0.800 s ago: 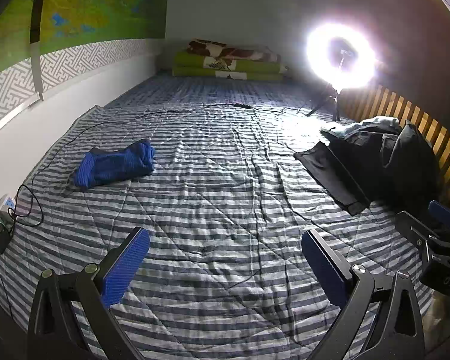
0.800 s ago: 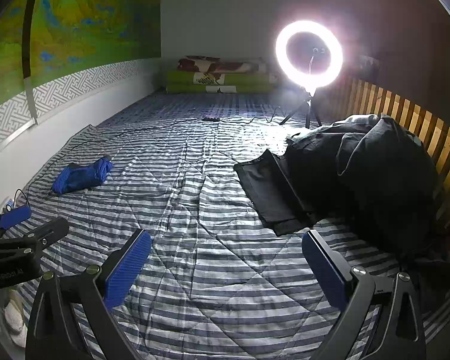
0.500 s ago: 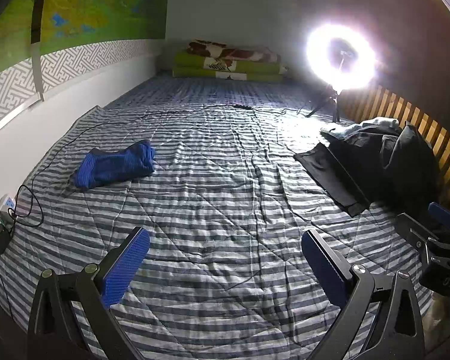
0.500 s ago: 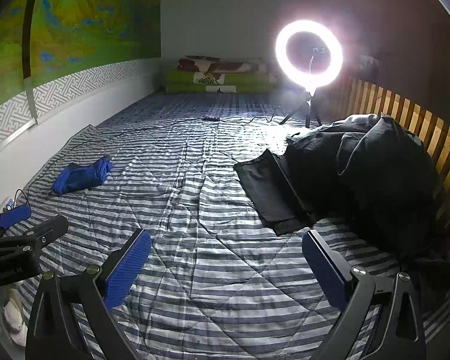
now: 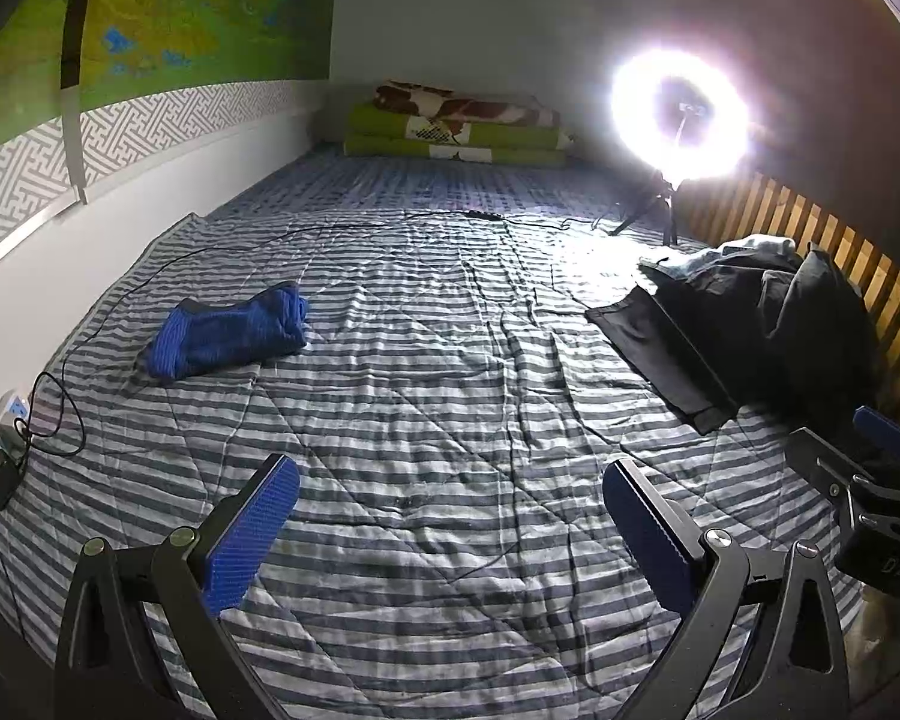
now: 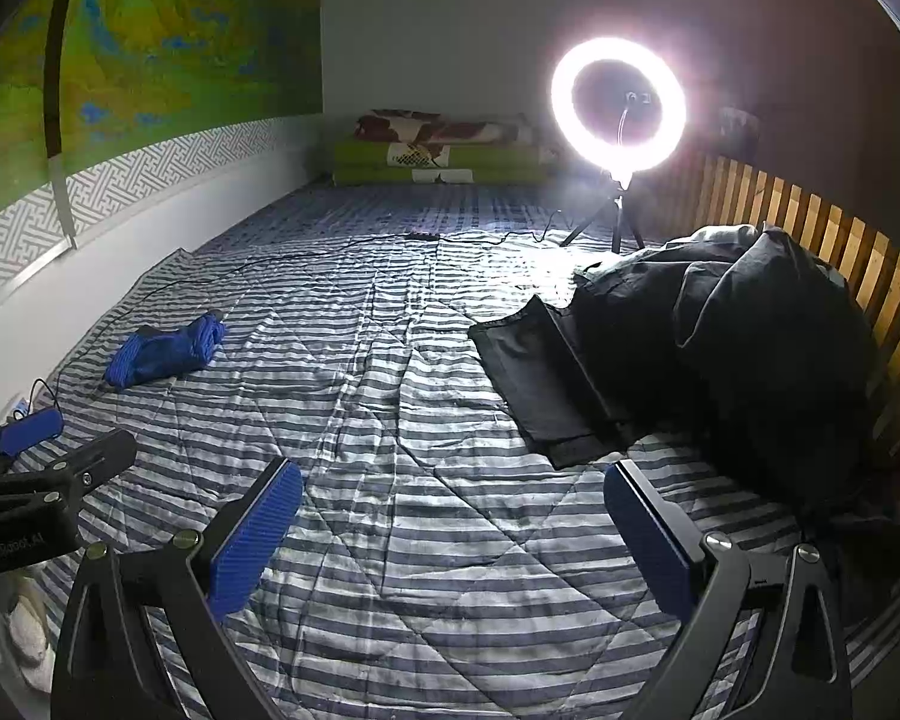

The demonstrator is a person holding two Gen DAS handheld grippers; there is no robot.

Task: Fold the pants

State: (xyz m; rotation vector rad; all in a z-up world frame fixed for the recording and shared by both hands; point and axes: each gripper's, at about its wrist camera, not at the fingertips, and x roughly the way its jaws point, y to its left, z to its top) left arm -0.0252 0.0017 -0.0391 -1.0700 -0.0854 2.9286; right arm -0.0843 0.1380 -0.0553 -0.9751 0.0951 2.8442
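Pants (image 6: 570, 396) are lying heaped against dark bedding; both the left gripper (image 5: 450, 534) and right gripper (image 6: 453, 531) are hanging released, risking snagging bedding instead.

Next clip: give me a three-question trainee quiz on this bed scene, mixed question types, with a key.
1. True or false: the left gripper is shut on the blue garment.
2. Multiple choice: the pile of black clothes lies (A) beside the wooden slat rail, (B) on the green folded bedding, (C) under the ring light.
3. Fill in: between the fingers of the right gripper is only the ______ quilt.

Key: 1 false, it is open and apart from the garment. 2 A. 3 striped.
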